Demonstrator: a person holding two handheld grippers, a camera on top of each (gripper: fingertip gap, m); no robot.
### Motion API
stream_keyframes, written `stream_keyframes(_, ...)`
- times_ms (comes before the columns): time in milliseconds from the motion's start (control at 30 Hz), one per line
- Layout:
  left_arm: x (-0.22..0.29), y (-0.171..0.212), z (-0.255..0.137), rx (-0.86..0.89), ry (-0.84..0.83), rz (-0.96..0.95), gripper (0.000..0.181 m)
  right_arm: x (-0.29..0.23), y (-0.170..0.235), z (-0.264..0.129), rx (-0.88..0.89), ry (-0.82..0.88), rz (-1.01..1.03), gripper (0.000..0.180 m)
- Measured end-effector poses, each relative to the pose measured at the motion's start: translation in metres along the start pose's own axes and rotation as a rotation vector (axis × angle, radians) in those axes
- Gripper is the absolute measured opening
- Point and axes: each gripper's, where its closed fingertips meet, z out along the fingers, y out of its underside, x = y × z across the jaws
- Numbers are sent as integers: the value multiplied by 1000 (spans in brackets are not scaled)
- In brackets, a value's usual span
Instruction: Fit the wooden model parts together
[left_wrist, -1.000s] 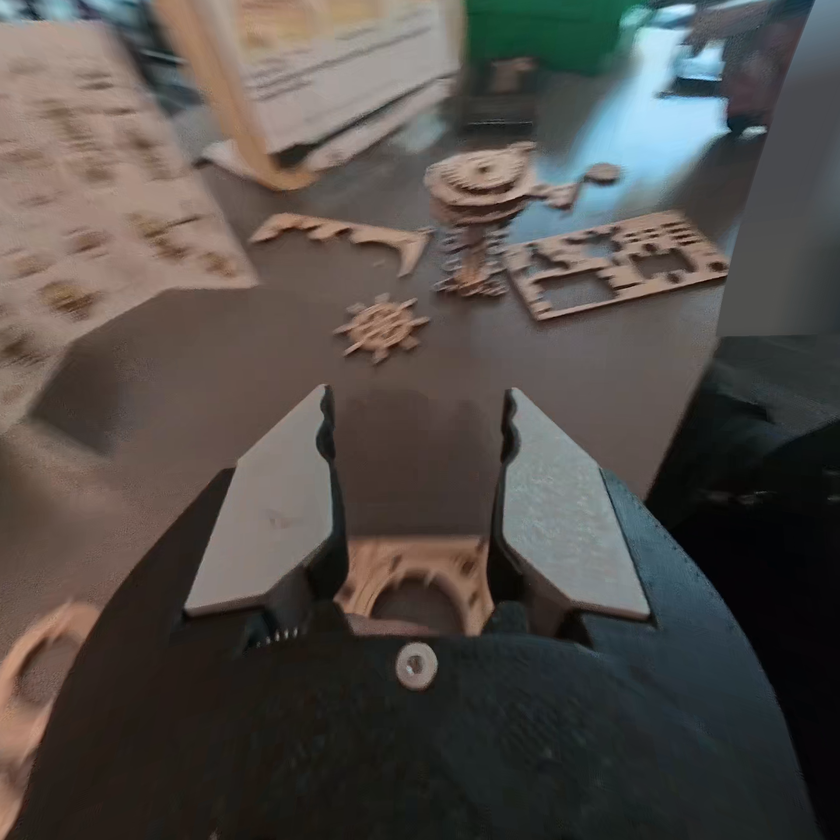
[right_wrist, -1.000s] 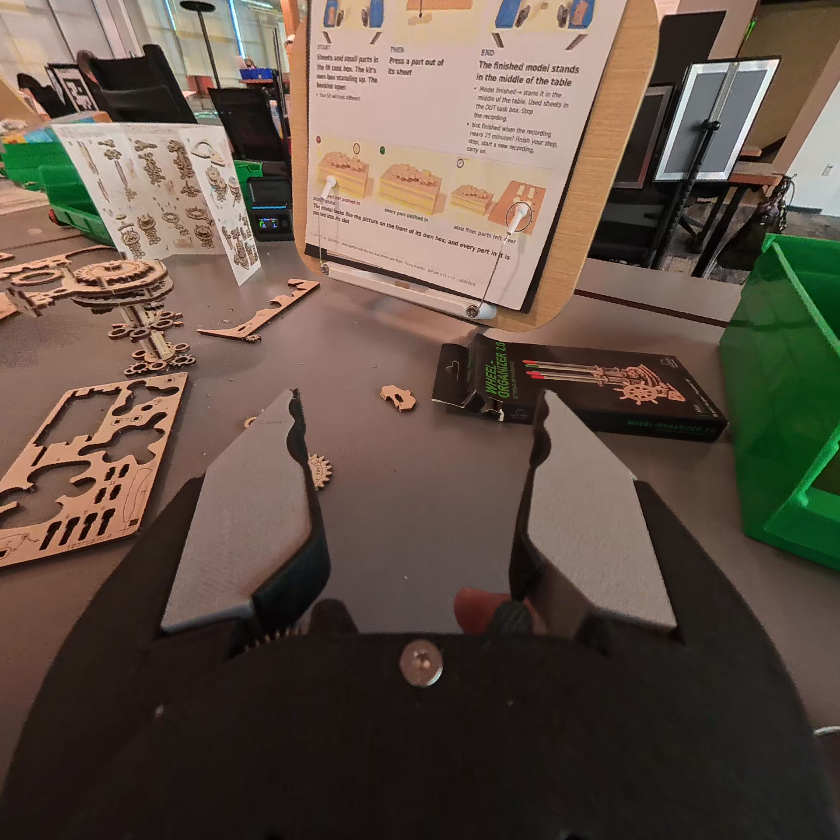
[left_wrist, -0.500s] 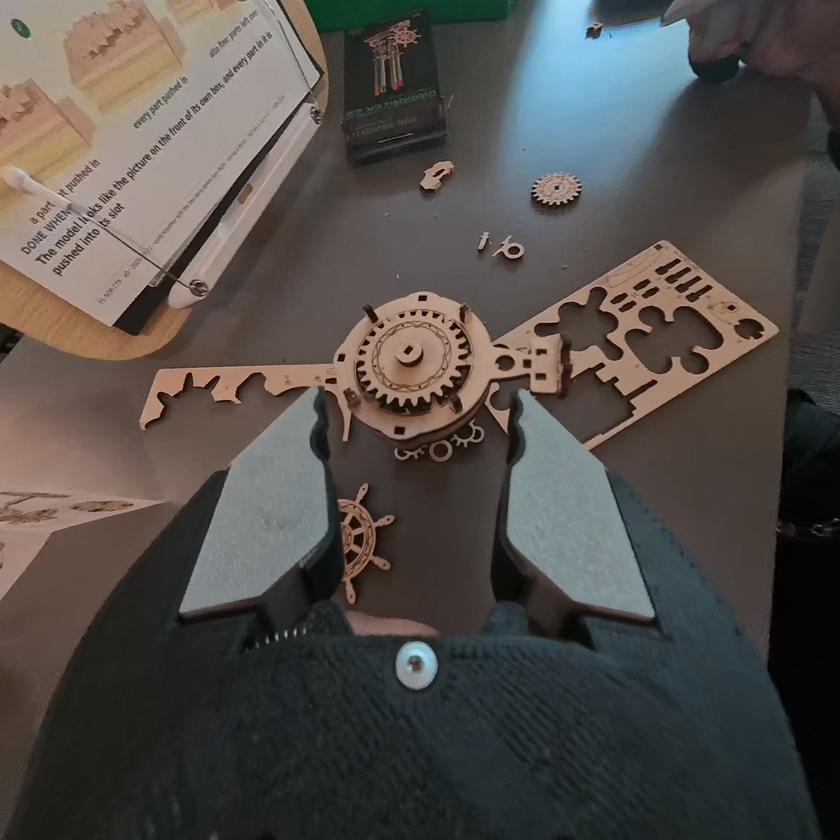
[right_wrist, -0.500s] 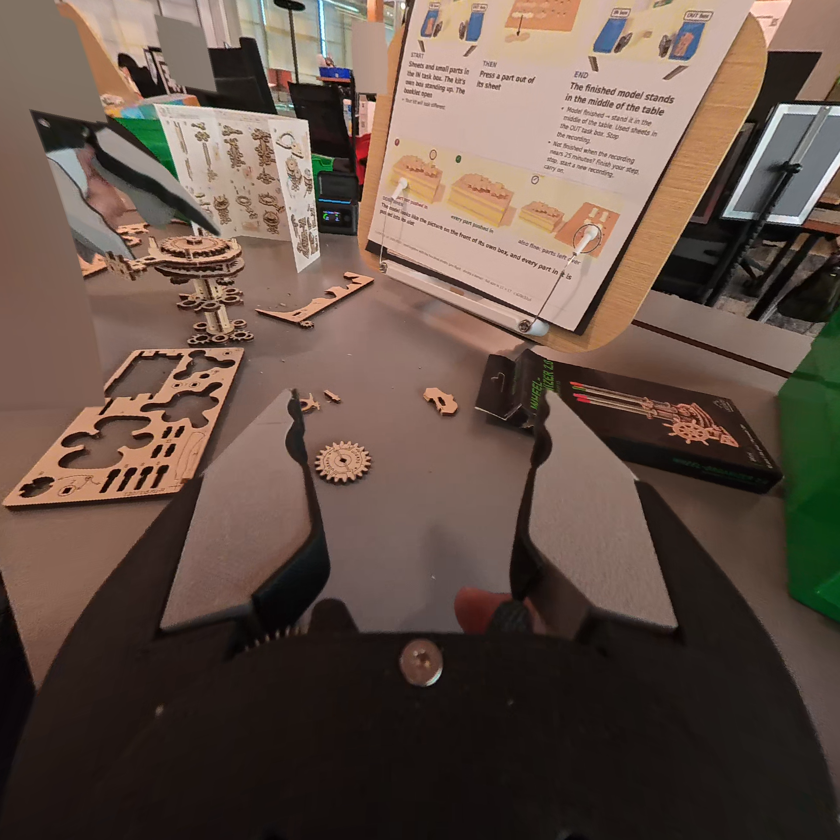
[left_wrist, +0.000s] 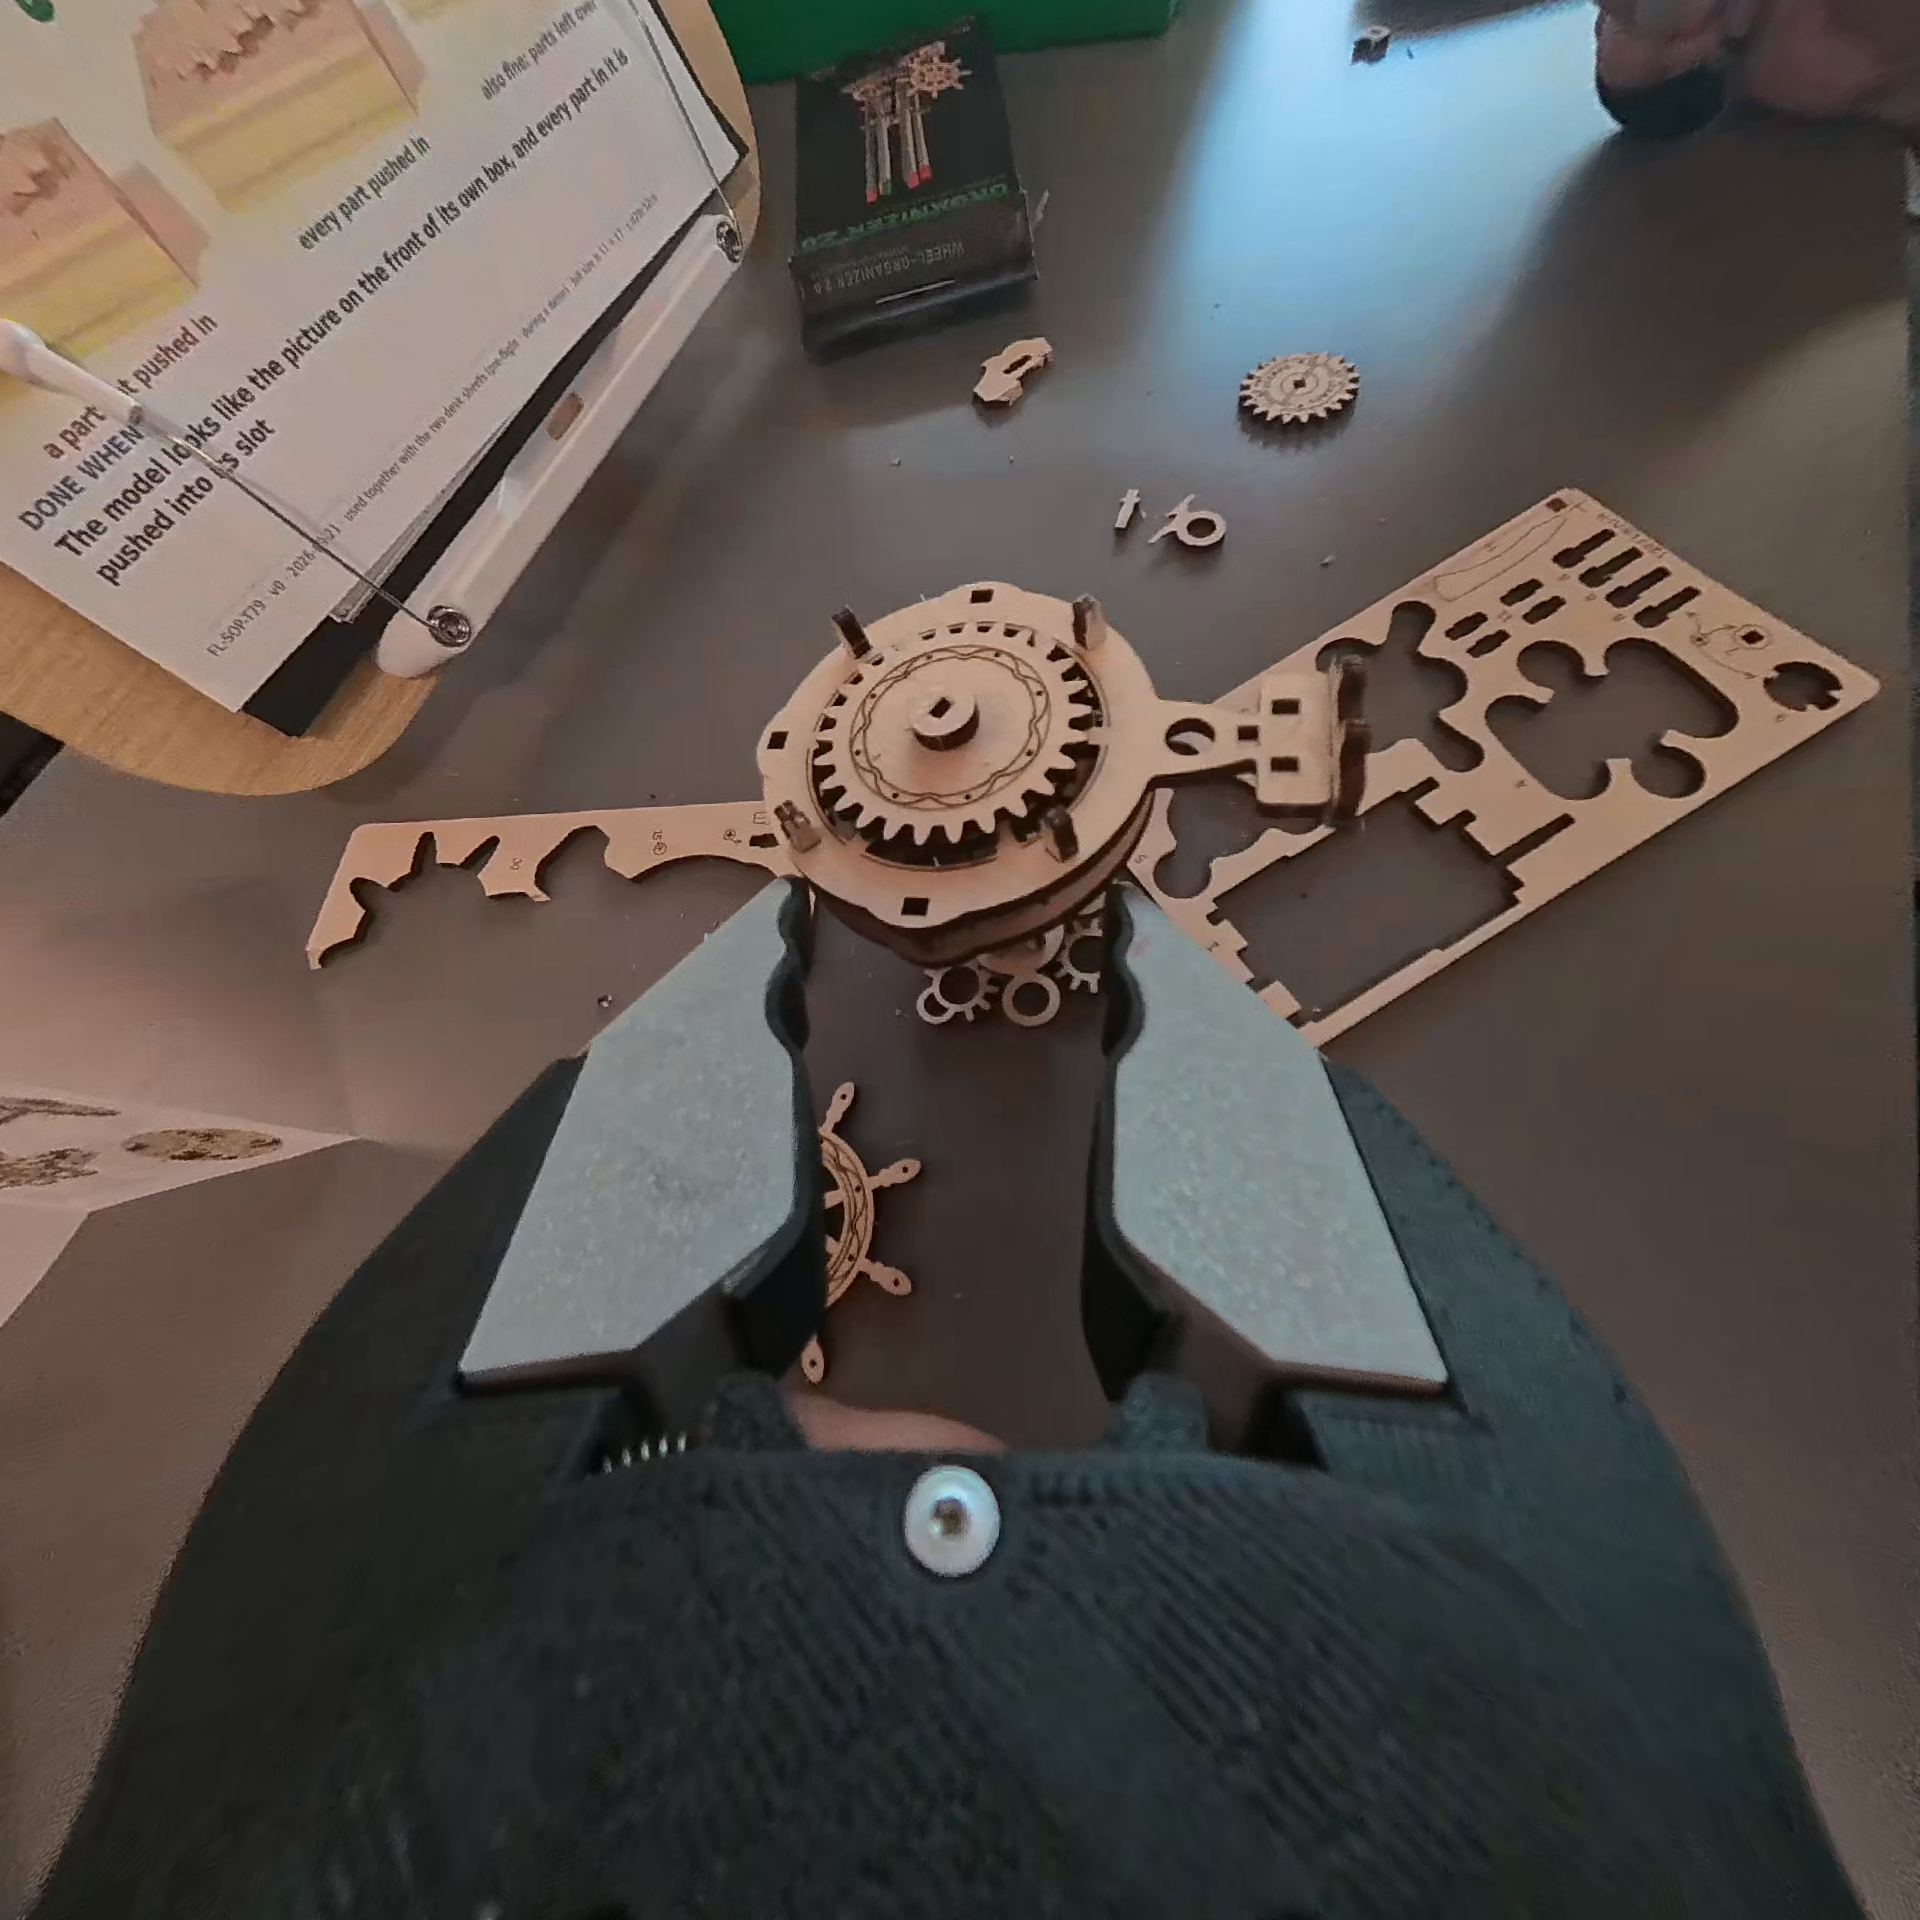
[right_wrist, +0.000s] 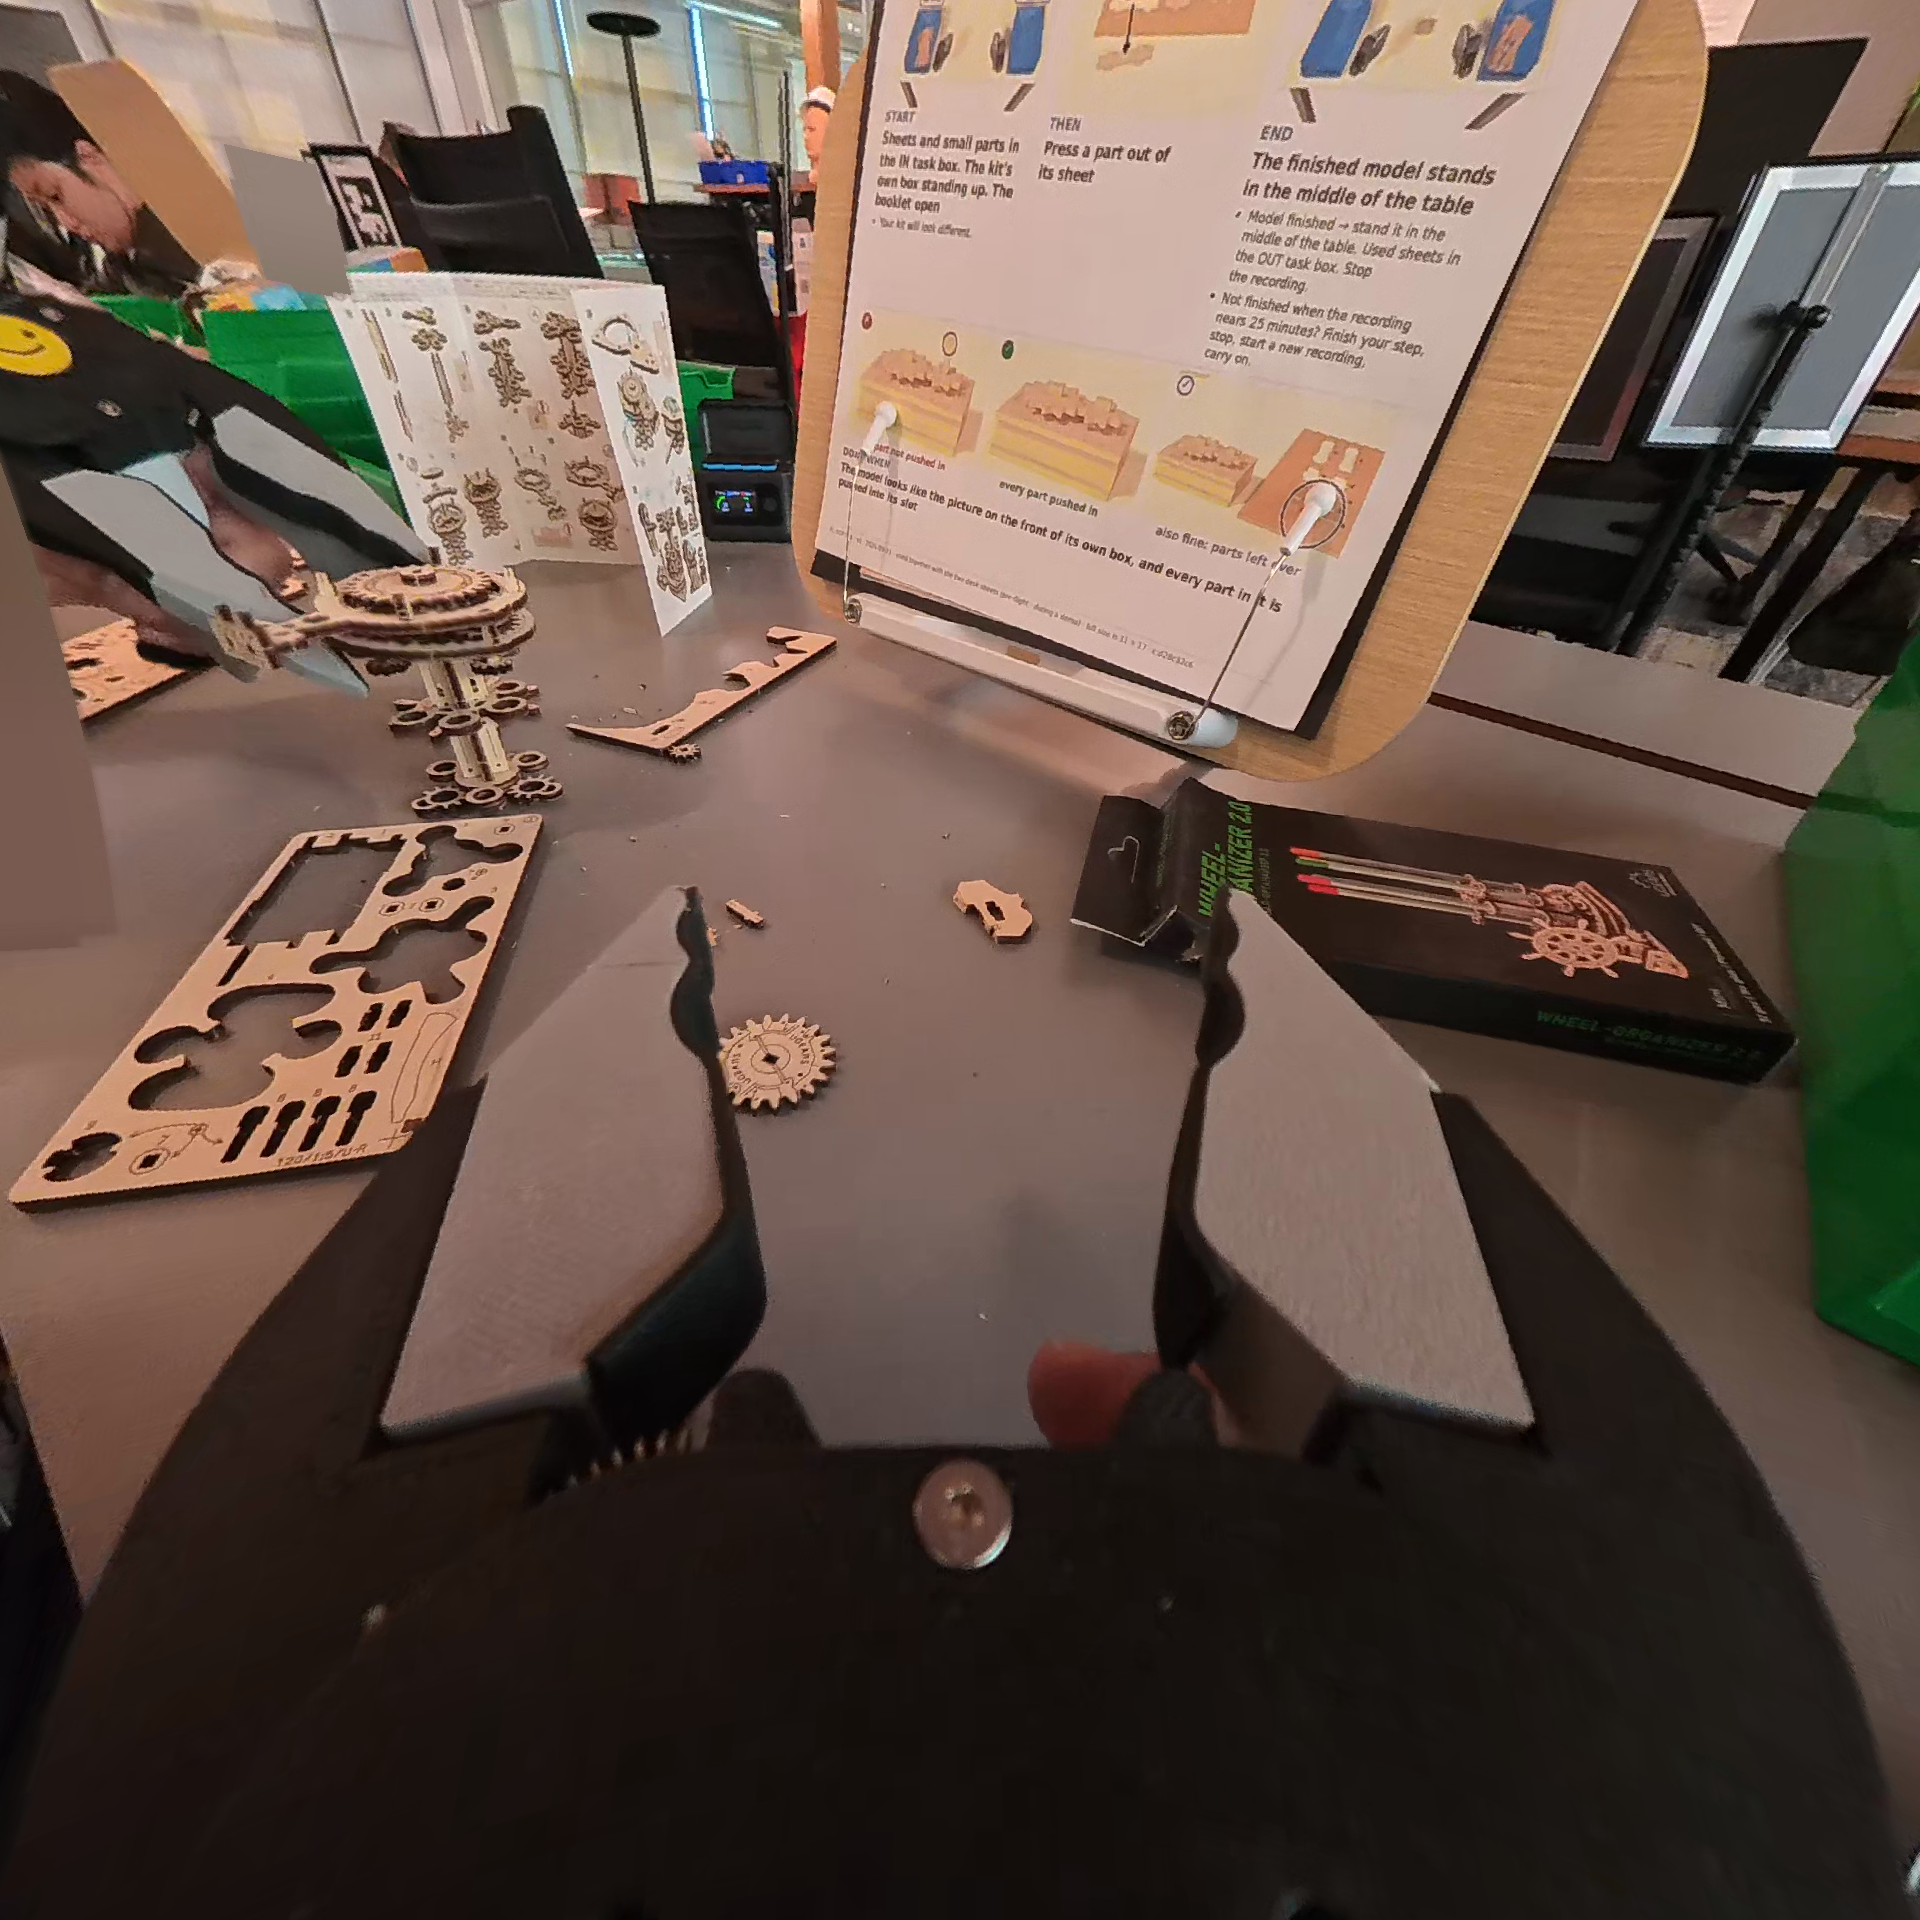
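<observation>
- Left wrist view: our left gripper (left_wrist: 956, 925), jaws spread and empty, has closed in on the wooden model (left_wrist: 951, 758) standing mid-desk (left_wrist: 1558, 1247).
- Our right gripper (right_wrist: 956, 935), also spread, has neared the loose gear (right_wrist: 777, 1062); pickup looks next.

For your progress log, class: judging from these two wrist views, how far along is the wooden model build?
Done: a geared disc assembly stands upright on its slotted post, and the punched-out sheet lies mostly emptied. In hand: nothing; the left gripper is open beside the assembly and the right gripper is open over the loose gear. Left: the gear, the ship's wheel and small bits lie unfitted.
</observation>
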Motion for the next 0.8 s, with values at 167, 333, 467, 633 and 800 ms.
stream_keyframes(167, -6, 6, -11, 15, -17, -9, 46, 3, 0, 0, -1, 12, 12, 91)
stream_keyframes(333, -16, 15, -22, 16, -31, -71, 54, 4, 0, 1, -3, 21, 15, 91)
stream_keyframes(467, -21, 20, -31, 22, -59, -78, 53, 5, 0, 0, -1, 23, 19, 90)
stream_keyframes(633, -23, 26, -45, 19, -104, -92, 52, 4, 0, 0, 2, 17, 10, 90)
stream_keyframes(800, -4, 26, -62, 34, -85, -120, 52, -14, -3, 3, 7, -45, 6, 95)
